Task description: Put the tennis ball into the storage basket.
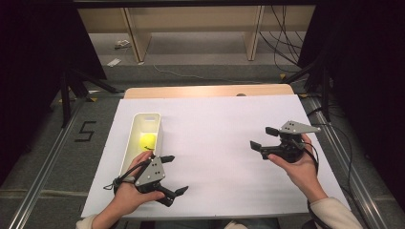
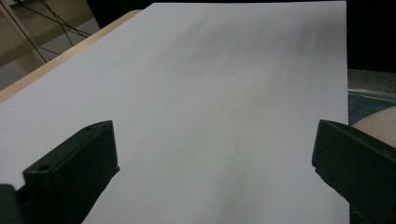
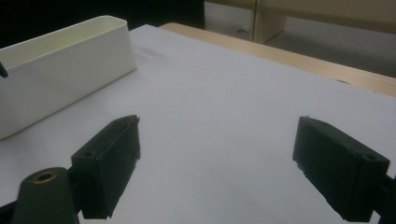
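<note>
High view puts my left gripper (image 1: 172, 174), jaws wide and empty, at the near end of the long white plastic bin (image 1: 155, 125). Its yellow ball (image 1: 147, 140) lies just beyond; my right gripper (image 1: 261, 137), also wide and empty, is well apart.

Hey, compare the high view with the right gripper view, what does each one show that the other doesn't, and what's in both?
High view: a yellow ball lying inside the white bin, the left gripper open near the bin's close end, and both of the person's hands.

Right gripper view: a close look along the right gripper, its black fingers spread wide over bare white sheet.

Both: the white bin, the white sheet, the wooden table edge and the open right gripper.
</note>
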The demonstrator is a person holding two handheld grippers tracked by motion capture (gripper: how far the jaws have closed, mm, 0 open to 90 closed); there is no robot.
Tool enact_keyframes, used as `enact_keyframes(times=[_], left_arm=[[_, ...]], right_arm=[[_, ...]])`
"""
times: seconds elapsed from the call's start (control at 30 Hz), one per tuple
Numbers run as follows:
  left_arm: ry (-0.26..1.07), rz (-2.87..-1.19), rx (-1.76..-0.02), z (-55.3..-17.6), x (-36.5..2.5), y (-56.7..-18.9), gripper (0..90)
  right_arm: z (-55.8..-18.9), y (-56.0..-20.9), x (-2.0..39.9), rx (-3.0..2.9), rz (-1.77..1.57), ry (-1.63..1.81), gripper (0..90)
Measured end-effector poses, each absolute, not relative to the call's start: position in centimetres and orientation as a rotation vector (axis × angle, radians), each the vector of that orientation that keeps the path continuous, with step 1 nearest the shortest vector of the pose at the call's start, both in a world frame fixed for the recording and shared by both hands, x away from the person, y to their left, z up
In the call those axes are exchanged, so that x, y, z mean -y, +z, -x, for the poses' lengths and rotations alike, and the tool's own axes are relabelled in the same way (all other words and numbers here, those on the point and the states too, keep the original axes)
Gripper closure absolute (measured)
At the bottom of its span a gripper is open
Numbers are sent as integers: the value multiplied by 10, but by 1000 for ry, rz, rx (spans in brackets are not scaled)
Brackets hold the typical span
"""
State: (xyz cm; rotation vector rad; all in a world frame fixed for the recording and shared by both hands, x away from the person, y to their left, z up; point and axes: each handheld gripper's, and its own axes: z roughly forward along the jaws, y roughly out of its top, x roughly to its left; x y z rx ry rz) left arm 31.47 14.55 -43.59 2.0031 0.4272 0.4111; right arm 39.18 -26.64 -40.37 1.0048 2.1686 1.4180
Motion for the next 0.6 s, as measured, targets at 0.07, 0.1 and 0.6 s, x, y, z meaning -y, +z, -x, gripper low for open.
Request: enact_keyframes(times=[0.07, 0.1, 0.6], left_arm=[[411, -2003, -427, -315, -146, -436, 0], [411, -2003, -427, -315, -146, -436, 0], [408, -1998, -435, -315, -146, -436, 0]], right_arm=[[-389, -404, 270, -2161, -1009, 1415, 155], [-388, -403, 272, -2154, -1010, 1416, 155], [-370, -407, 295, -2116, -1055, 1385, 155]])
